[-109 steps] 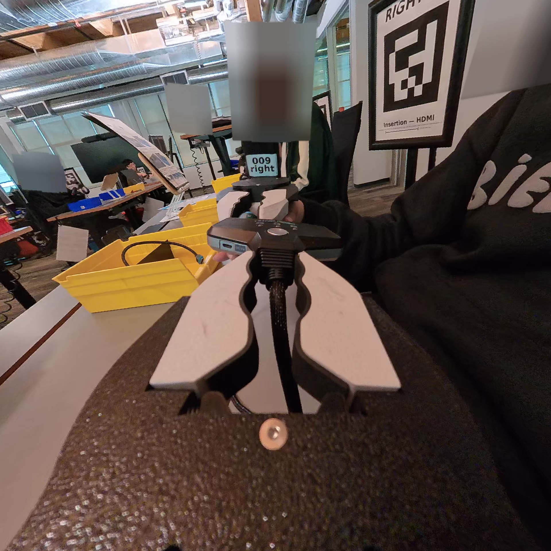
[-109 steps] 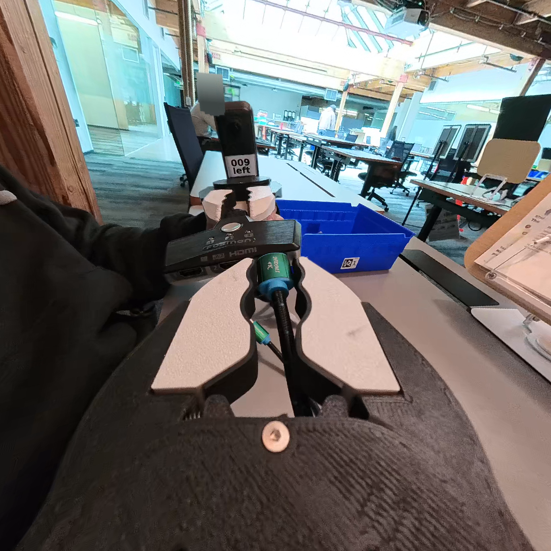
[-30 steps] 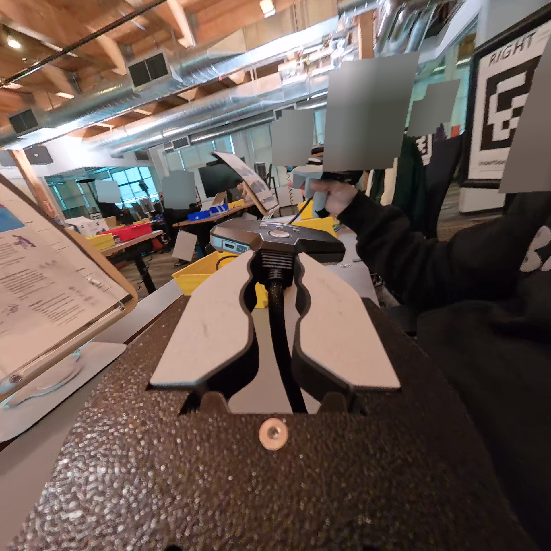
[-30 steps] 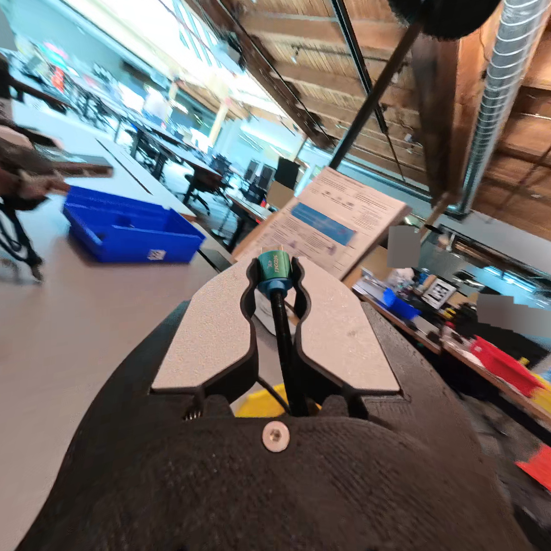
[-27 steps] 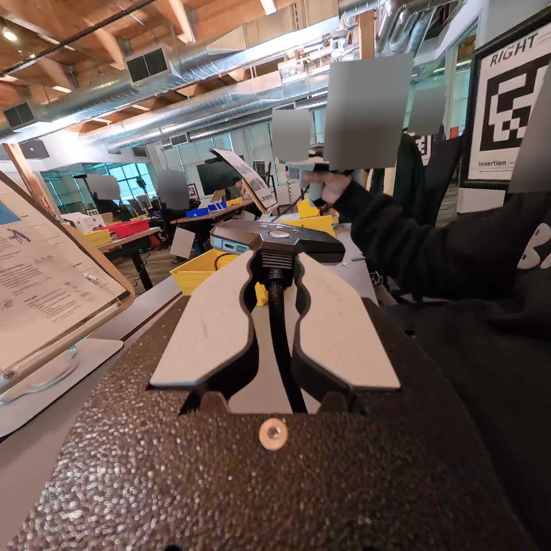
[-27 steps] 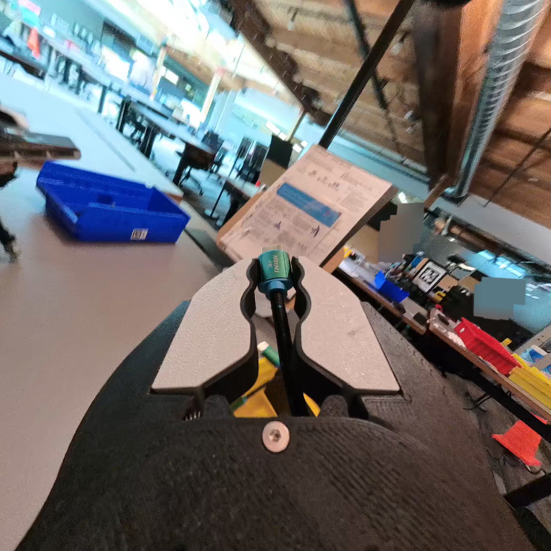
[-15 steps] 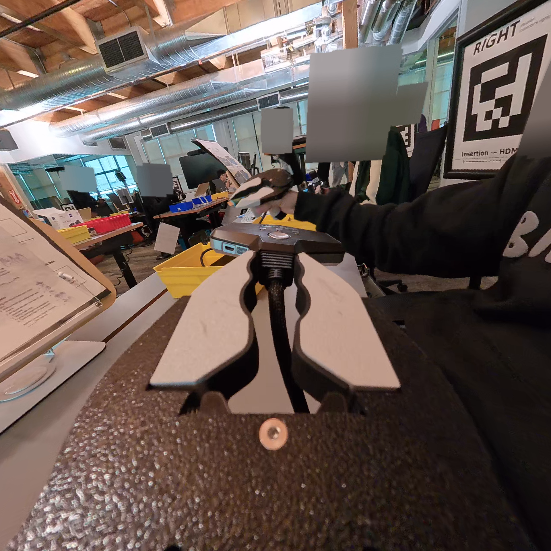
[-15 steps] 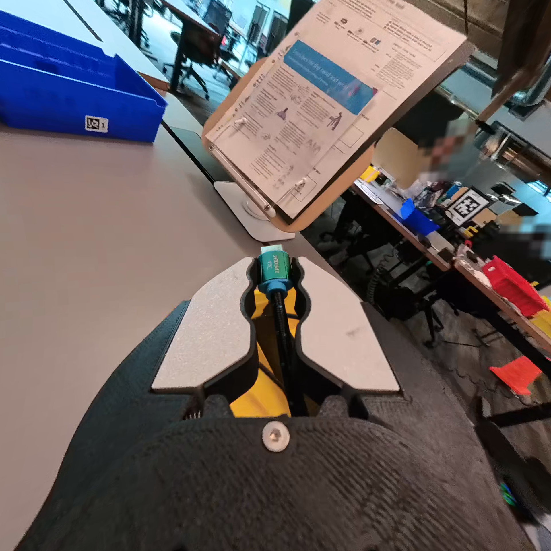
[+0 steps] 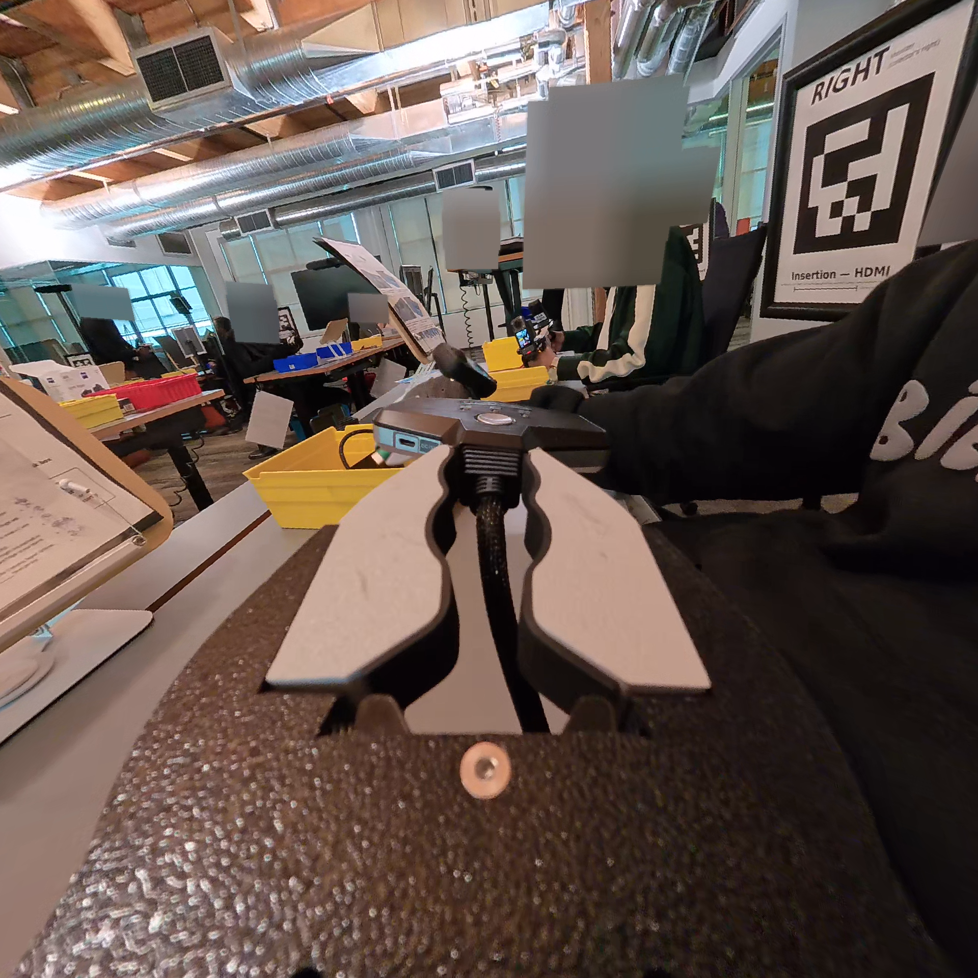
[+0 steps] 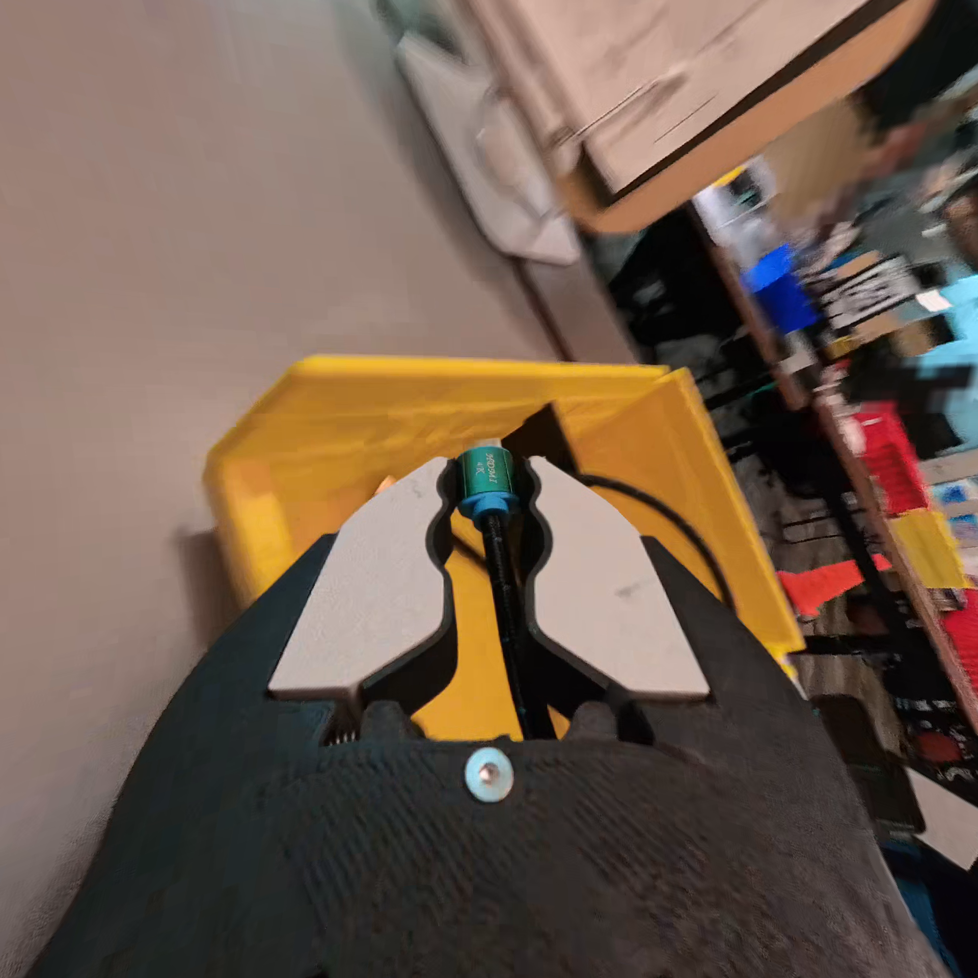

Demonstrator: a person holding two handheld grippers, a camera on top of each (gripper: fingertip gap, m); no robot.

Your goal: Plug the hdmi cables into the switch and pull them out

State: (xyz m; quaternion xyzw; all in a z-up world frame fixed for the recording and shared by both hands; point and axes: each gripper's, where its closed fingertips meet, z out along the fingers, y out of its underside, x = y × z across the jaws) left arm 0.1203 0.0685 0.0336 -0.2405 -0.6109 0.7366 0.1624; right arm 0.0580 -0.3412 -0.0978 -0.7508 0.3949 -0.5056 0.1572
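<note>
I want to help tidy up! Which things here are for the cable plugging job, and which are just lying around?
For the job:
- black switch, gripped at its cable by the left gripper
- green HDMI plug, in the right gripper
- yellow bin

Just lying around:
- paper stand
- red bin
- marker poster
</note>
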